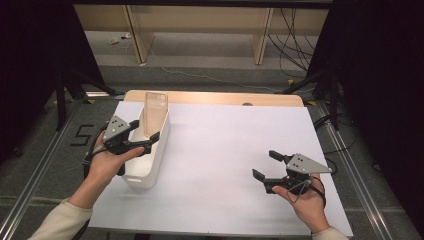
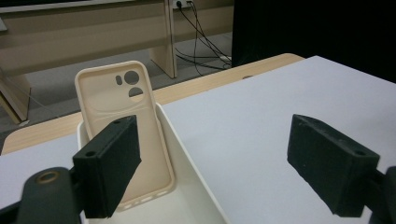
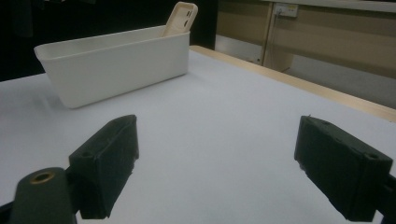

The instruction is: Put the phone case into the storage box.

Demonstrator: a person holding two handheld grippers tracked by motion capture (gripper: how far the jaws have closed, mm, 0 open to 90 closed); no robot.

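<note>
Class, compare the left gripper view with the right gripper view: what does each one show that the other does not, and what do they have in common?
Left gripper view alone: the phone case's inner face with its camera cut-outs, and the inside of the bin, seen between the open left claw.

Right gripper view alone: the bin's whole outer side wall, seen from across the table, beyond the open right claw.

Both: the beige case leaning upright in the white bin's far end.

floor: grey (image 1: 210,75) | bench: wooden (image 1: 200,20) | cables: black (image 1: 292,45) | sides: dark
</note>
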